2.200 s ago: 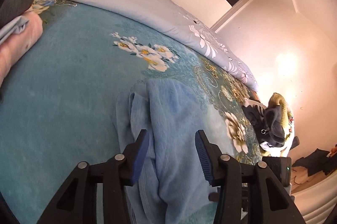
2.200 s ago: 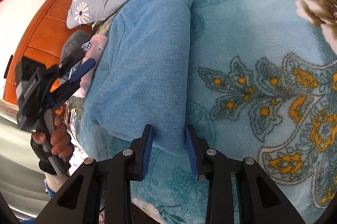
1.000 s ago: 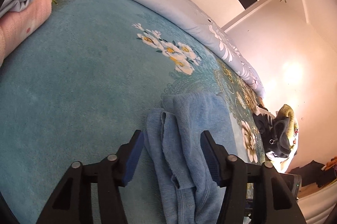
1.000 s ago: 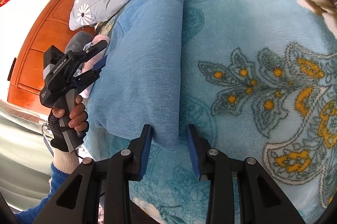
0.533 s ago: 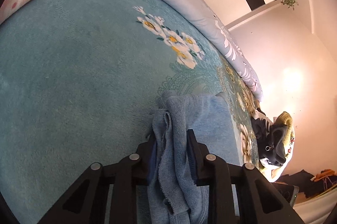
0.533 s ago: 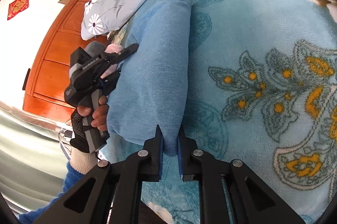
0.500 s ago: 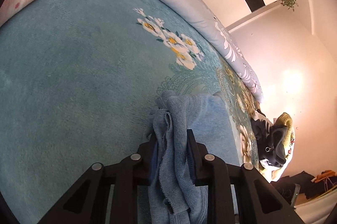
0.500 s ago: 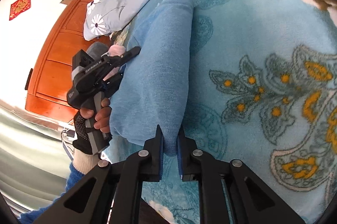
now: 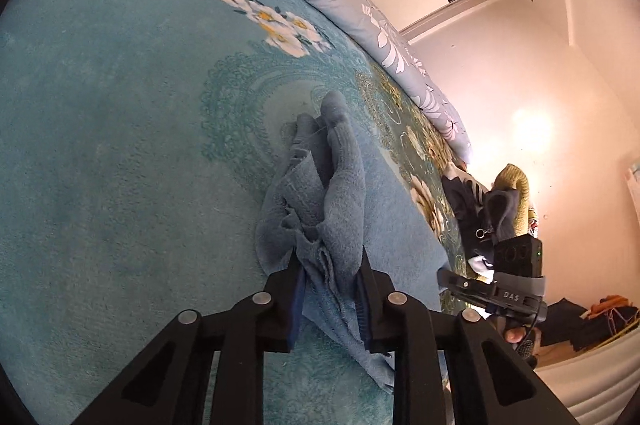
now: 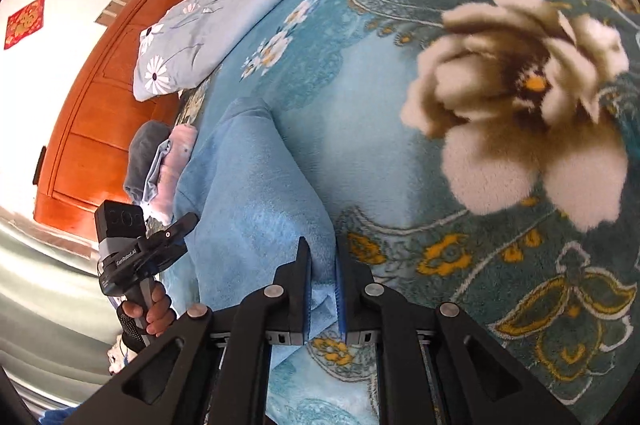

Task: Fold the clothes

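Blue fleece filled my left wrist view: the garment (image 9: 340, 185) lay bunched on the teal floral blanket (image 9: 120, 125), and my left gripper (image 9: 329, 277), wide apart a second earlier, was clamped on its gathered edge, jaws easing slightly outward. Through the right wrist view, my right gripper (image 10: 322, 281) had likewise closed, pinching the garment's near edge (image 10: 256, 193), and the floral pattern had slid past. With both ends held, I judged the fold ready to carry over.
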Motion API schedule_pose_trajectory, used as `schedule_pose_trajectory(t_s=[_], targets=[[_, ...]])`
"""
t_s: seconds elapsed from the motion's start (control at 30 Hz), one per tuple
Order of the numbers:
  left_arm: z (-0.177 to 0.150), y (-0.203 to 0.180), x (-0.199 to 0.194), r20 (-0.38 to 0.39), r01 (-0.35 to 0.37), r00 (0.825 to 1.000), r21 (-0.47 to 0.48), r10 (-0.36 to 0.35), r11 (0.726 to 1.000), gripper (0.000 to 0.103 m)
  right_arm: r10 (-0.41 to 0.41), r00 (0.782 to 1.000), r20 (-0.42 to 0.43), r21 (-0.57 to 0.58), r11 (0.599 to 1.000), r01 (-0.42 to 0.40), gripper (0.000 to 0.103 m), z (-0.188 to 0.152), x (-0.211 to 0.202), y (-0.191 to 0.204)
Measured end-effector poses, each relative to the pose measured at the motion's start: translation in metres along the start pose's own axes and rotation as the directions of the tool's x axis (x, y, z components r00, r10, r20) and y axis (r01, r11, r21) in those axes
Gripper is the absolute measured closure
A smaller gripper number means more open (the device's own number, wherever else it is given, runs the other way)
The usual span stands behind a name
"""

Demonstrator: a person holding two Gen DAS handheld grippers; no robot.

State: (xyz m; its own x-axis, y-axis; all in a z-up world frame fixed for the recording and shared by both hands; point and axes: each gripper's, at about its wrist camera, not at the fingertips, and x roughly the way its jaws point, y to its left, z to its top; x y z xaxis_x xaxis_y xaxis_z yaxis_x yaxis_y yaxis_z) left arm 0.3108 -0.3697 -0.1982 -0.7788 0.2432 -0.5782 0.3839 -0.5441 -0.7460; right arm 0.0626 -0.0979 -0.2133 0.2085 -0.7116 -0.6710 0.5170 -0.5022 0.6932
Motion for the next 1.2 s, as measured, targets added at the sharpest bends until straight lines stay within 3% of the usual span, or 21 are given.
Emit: schedule_pose_trajectory(t_s=[0.07, 0.13, 0.2, 0.23, 0.27, 0.43, 0.53, 0.63, 0.73, 0.77, 0.8, 0.87, 0.97, 1.2], targets=[[0.001, 0.000, -0.006, -0.010, 0.011, 1.000, 0.002, -0.011, 1.000, 0.072, 0.028, 0.999, 0.018, 0.031, 0.999, -0.028, 0.089, -0.003, -0.008, -0.015], [0.005, -0.002, -0.020, 0.017, -0.015, 1.000, 0.035, 0.015, 0.999, 0.066, 0.006, 0.999, 0.045, 0.043, 0.999, -0.008, 0.087, -0.005, -0.014, -0.015], [0.012, -0.003, -0.032, 0.061, -0.036, 0.998, 0.056, 0.033, 0.998, 0.050, -0.040, 0.995, 0.088, 0.044, 0.998, 0.036, 0.080, -0.010, -0.023, -0.012], [0.017, -0.004, -0.037, 0.080, -0.045, 0.996, 0.064, 0.039, 0.997, 0.038, -0.062, 0.992, 0.110, 0.048, 0.997, 0.057, 0.071, -0.013, -0.027, -0.011], [0.023, -0.004, -0.037, 0.085, -0.043, 0.996, 0.068, 0.037, 0.997, 0.034, -0.077, 0.987, 0.138, 0.066, 0.995, 0.068, 0.067, -0.018, -0.032, -0.011], [0.055, -0.003, 0.005, -0.017, -0.064, 0.998, 0.101, 0.066, 0.993, 0.034, -0.052, 0.970, 0.237, 0.207, 0.978, 0.002, 0.062, -0.048, -0.025, -0.009], [0.066, -0.002, 0.035, -0.096, -0.091, 0.990, 0.128, 0.103, 0.988, 0.034, -0.088, 0.959, 0.269, 0.274, 0.962, 0.012, 0.062, -0.056, -0.013, -0.005], [0.066, 0.000, 0.053, -0.152, -0.077, 0.983, 0.151, 0.100, 0.985, 0.034, -0.123, 0.932, 0.341, 0.326, 0.945, 0.006, 0.062, -0.059, -0.009, -0.004], [0.063, 0.001, 0.053, -0.116, -0.064, 0.990, 0.140, 0.081, 0.988, 0.036, -0.113, 0.920, 0.375, 0.335, 0.942, -0.021, 0.062, -0.055, -0.006, -0.006], [0.061, 0.002, 0.051, -0.097, -0.060, 0.993, 0.125, 0.072, 0.990, 0.041, -0.109, 0.917, 0.385, 0.337, 0.941, -0.030, 0.063, -0.053, -0.005, -0.007], [0.059, 0.003, 0.050, -0.079, -0.055, 0.995, 0.110, 0.064, 0.992, 0.055, -0.100, 0.918, 0.383, 0.333, 0.942, -0.037, 0.065, -0.052, -0.004, -0.007], [0.055, 0.002, 0.050, -0.063, -0.056, 0.996, 0.098, 0.062, 0.994, 0.073, -0.081, 0.924, 0.374, 0.325, 0.944, -0.049, 0.082, -0.050, -0.003, -0.008], [0.047, -0.002, 0.049, -0.048, -0.057, 0.997, 0.083, 0.061, 0.995, 0.090, -0.049, 0.927, 0.373, 0.294, 0.953, -0.068, 0.089, -0.045, -0.010, -0.004], [0.036, -0.009, -0.004, 0.062, 0.008, 0.998, 0.010, -0.008, 1.000, 0.092, 0.048, 0.934, 0.354, 0.118, 0.988, -0.096, 0.090, -0.017, -0.032, 0.048]])
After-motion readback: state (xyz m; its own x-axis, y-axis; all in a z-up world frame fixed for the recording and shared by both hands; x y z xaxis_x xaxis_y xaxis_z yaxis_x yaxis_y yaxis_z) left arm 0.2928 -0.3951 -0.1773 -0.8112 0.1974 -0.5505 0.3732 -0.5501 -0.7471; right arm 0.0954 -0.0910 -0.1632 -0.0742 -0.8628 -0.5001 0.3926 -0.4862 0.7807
